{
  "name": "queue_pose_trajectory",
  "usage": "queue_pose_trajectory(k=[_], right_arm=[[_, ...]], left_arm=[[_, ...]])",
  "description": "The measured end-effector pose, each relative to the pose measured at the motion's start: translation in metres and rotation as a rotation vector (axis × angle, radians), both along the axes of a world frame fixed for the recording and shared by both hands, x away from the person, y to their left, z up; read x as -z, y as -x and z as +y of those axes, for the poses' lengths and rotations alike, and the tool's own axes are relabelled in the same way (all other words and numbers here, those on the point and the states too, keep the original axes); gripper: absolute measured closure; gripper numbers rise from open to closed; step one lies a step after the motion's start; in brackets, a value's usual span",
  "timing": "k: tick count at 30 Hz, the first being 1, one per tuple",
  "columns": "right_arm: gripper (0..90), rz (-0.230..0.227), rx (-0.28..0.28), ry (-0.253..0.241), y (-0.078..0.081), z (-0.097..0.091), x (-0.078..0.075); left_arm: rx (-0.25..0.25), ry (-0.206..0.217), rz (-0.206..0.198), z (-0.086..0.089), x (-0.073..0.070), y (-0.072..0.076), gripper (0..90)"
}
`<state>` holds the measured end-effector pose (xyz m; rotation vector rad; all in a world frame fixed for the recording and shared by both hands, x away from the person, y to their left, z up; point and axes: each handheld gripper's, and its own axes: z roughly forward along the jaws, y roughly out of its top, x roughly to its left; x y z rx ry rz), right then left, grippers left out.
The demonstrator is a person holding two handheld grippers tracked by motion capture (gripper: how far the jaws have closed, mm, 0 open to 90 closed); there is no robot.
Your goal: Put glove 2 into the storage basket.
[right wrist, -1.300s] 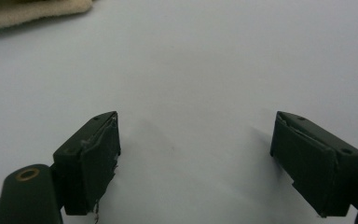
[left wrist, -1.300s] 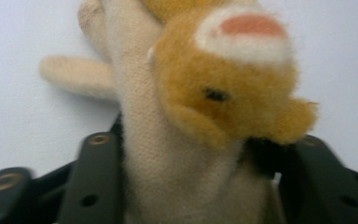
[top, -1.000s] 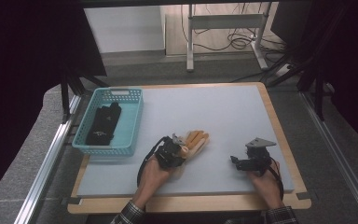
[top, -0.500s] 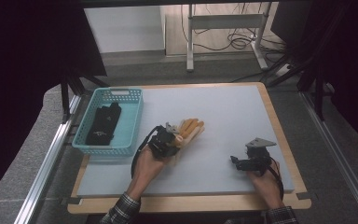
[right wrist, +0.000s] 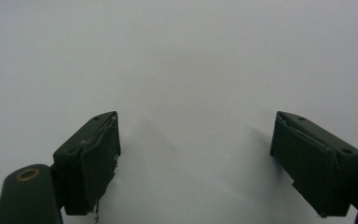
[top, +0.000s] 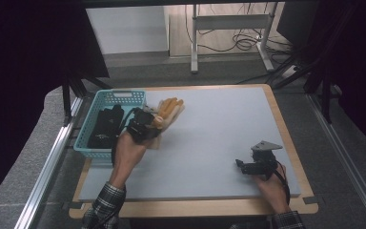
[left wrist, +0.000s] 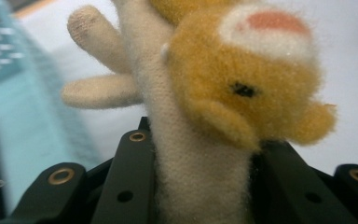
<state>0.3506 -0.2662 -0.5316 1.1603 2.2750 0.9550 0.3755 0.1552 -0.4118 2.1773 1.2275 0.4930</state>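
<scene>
Plush, orange and cream: the one soft toy (left wrist: 205,107) has a fuzzy orange head with a small dark eye, a white patch with a pink centre, and pale cream limbs. In the high view the soft toy (top: 167,110) hangs near the table's left edge, towards the far left corner, just beside the basket.

Count: one soft toy, one turquoise basket (top: 89,124) with one dark item (top: 106,125) lying in it, two grippers.

My left gripper (left wrist: 200,186) pinches the toy's cream body between its two black jaws, pressed in on both sides. In the high view my left gripper (top: 143,127) sits close to the basket's right wall; whether it touches that wall I cannot tell.

My right gripper (right wrist: 193,163) has its jaws spread wide, with nothing between them, over bare grey table (right wrist: 191,70). In the high view my right gripper (top: 257,164) rests near the table's near right corner, well apart from the toy.
</scene>
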Motion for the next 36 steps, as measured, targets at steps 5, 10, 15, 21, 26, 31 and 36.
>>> queue_pose_trajectory(k=[5, 10, 15, 21, 26, 31, 36], right_arm=[[15.3, 0.001, 0.000, 0.000, 0.000, 0.000, 0.000], [15.3, 0.001, 0.000, -0.001, 0.000, 0.000, 0.000], [15.3, 0.001, 0.000, -0.001, 0.000, 0.000, 0.000], [15.3, 0.002, 0.000, -0.001, 0.000, 0.000, 0.000], [15.3, 0.000, 0.000, -0.001, 0.000, 0.000, 0.000], [15.3, 0.000, 0.000, -0.001, 0.000, 0.000, 0.000], [15.3, 0.001, -0.001, -0.001, 0.000, 0.000, 0.000]], left_arm=[[-0.086, -0.021, -0.006, 0.031, -0.011, -0.008, 70.6], [-0.178, -0.052, 0.014, 0.063, -0.009, -0.020, 70.2], [-0.263, -0.089, 0.059, 0.090, 0.005, -0.034, 69.8], [-0.316, -0.142, 0.134, 0.104, 0.030, -0.053, 68.8], [-0.318, -0.141, 0.183, 0.104, 0.046, -0.066, 67.8], [-0.306, -0.131, 0.239, 0.098, 0.064, -0.081, 66.7], [-0.301, -0.111, 0.267, 0.092, 0.078, -0.093, 65.4]])
